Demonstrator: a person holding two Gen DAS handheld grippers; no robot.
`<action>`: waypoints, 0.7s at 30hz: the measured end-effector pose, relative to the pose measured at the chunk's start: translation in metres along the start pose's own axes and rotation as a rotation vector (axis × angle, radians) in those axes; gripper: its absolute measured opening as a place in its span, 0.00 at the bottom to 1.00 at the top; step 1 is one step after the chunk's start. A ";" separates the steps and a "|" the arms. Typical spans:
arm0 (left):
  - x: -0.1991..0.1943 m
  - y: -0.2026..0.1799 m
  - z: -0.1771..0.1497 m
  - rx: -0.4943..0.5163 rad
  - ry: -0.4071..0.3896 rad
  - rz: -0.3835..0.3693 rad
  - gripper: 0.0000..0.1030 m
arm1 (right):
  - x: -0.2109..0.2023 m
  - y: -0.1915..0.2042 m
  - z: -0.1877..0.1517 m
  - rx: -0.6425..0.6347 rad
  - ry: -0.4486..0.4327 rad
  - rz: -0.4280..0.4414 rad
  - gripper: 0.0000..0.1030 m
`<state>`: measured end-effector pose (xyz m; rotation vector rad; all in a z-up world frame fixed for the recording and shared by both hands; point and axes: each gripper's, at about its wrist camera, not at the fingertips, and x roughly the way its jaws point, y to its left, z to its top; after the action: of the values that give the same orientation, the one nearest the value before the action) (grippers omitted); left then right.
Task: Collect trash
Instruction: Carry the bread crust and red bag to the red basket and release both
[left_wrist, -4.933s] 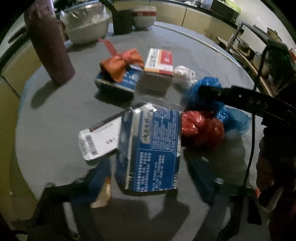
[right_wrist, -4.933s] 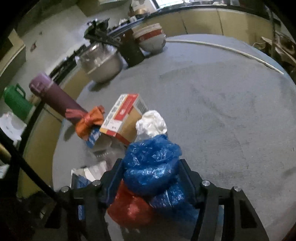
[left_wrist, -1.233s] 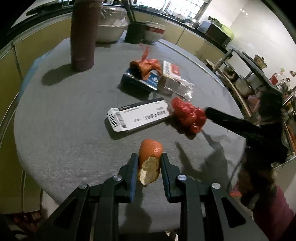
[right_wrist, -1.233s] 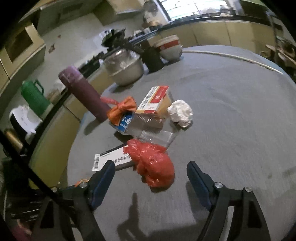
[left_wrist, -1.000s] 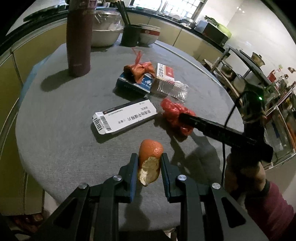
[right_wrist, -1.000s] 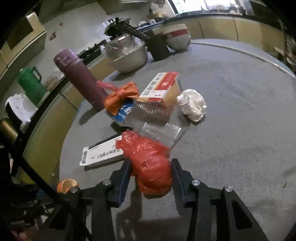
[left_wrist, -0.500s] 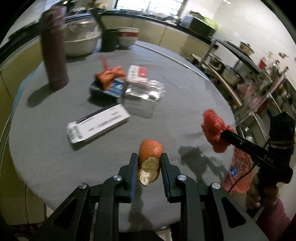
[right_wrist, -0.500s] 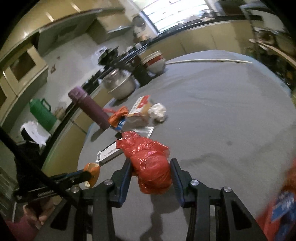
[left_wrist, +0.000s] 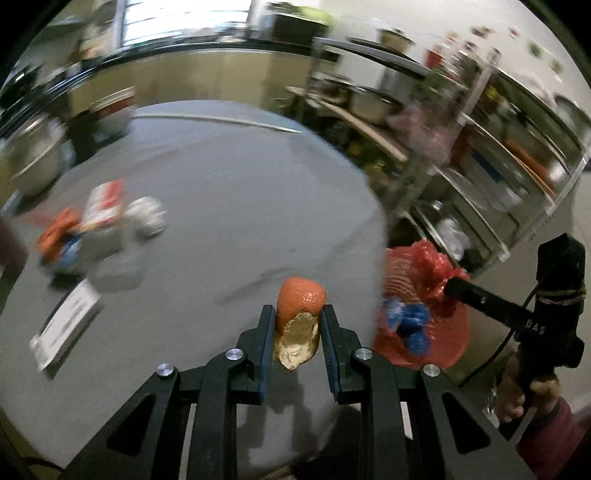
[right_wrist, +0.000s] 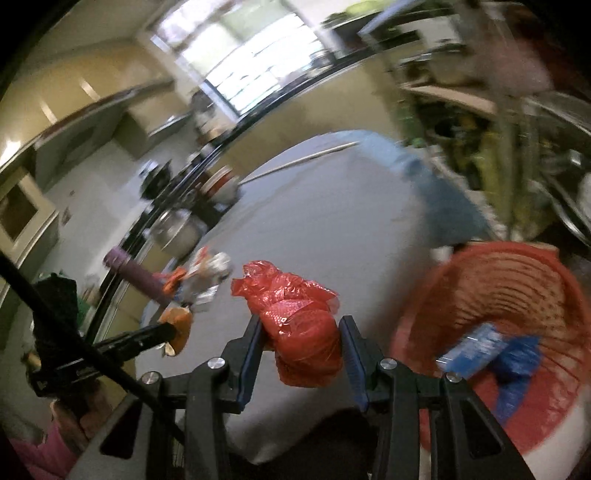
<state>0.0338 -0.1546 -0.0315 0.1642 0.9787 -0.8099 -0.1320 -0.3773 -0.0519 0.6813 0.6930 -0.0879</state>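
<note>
Red bag (right_wrist: 301, 332), pinched in right claw (right_wrist: 301, 345), moved off table beside basket (right_wrist: 491, 280); left claw (left_wrist: 298, 328) pinching peel (left_wrist: 300, 317).

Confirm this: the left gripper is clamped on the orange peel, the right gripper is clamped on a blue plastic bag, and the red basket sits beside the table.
One thing is wrong: the bag in the right gripper is red, not blue. The right wrist view shows the red plastic bag pinched there; blue trash already lies in the red basket. The left gripper does clamp the orange peel.
</note>
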 end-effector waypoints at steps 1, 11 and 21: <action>0.005 -0.010 0.003 0.021 0.003 -0.015 0.25 | -0.010 -0.013 -0.002 0.026 -0.016 -0.019 0.43; 0.060 -0.128 0.041 0.218 0.057 -0.159 0.25 | -0.068 -0.110 -0.014 0.235 -0.093 -0.127 0.43; 0.110 -0.175 0.029 0.260 0.204 -0.192 0.52 | -0.072 -0.154 -0.029 0.385 -0.054 -0.095 0.59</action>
<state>-0.0326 -0.3502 -0.0627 0.3873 1.0896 -1.1130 -0.2491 -0.4906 -0.1084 1.0107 0.6629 -0.3327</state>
